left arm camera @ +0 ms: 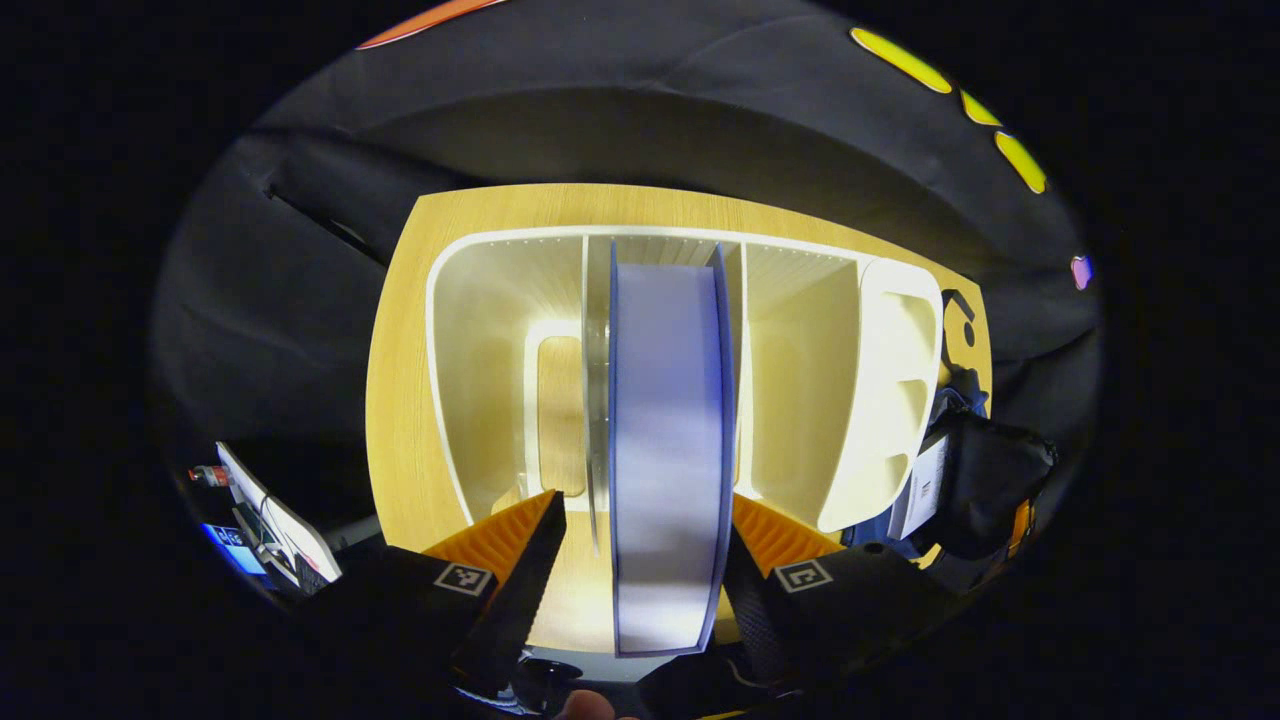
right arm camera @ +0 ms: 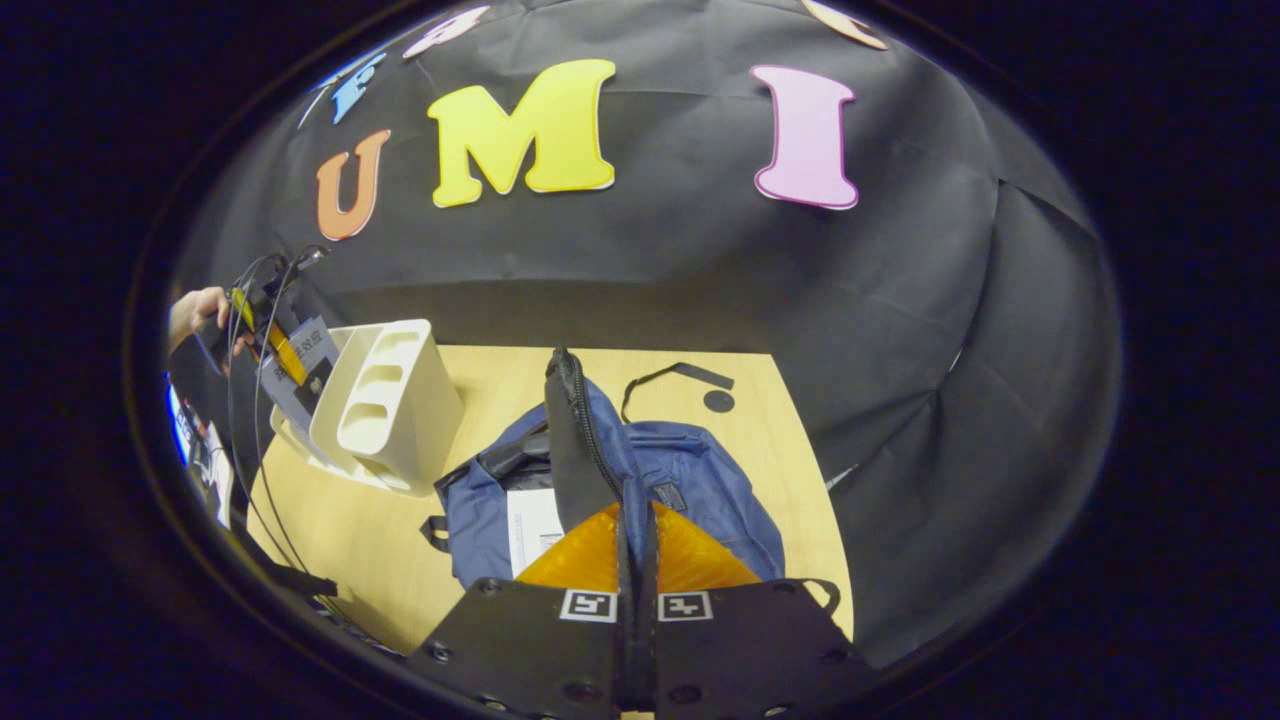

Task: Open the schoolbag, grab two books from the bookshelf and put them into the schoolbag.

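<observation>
My left gripper (left arm camera: 640,560) faces the white bookshelf (left arm camera: 480,330) on the bench (left arm camera: 400,400), its fingers spread apart to either side of an upright book (left arm camera: 668,450) with blue covers; the book stands between them, in a middle compartment straight ahead, and I cannot tell whether either finger touches it. To that gripper's right, beyond the shelf's end, lies the dark schoolbag (left arm camera: 985,480). My right gripper (right arm camera: 636,560) has its fingers closed together on the raised flap (right arm camera: 575,440) of the blue schoolbag (right arm camera: 700,490), which lies directly ahead and below it. To its left I see the bookshelf (right arm camera: 390,410) and the other gripper held by a hand (right arm camera: 195,310).
</observation>
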### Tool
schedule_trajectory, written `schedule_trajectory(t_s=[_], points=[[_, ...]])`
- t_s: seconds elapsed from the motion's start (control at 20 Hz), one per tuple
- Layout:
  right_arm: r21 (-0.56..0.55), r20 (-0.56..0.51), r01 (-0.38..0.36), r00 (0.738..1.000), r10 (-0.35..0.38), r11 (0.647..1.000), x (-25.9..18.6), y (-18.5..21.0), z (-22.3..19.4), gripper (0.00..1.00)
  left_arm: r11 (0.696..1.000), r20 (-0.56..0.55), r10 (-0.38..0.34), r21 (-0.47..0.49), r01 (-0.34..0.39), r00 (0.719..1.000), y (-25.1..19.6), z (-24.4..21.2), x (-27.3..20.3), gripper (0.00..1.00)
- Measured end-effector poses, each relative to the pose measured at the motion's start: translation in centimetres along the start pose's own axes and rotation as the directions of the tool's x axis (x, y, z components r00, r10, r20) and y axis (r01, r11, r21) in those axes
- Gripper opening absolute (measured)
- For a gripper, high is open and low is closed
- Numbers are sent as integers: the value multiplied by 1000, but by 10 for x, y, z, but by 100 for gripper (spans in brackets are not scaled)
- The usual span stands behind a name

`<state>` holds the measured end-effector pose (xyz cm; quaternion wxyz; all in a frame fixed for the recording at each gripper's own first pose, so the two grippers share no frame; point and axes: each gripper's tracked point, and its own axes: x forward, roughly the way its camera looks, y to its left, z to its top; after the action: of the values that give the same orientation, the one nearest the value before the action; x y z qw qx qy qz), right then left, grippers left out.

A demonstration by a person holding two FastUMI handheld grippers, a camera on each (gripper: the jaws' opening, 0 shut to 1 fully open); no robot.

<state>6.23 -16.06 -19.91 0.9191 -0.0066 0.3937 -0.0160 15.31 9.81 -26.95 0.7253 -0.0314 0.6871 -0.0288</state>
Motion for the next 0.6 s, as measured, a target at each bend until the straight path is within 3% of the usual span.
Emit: schedule_trajectory(t_s=[0.25, 0.35, 0.45, 0.6], points=[[17, 1, -4, 1000, 4, 1000, 0, 3, -3, 0, 999, -58, 32, 0, -32, 998, 5, -6, 2, 67], [21, 5, -4, 1000, 4, 1000, 0, 4, -4, 0, 999, -67, 25, -22, -26, 997, 1, -8, 3, 51], [21, 8, -2, 1000, 2, 1000, 0, 4, -4, 0, 999, -64, 19, -36, -21, 998, -2, -11, 2, 44], [19, 12, -4, 1000, 4, 1000, 0, 5, -5, 0, 999, -16, -8, -45, 7, 1000, -3, -16, -16, 45]])
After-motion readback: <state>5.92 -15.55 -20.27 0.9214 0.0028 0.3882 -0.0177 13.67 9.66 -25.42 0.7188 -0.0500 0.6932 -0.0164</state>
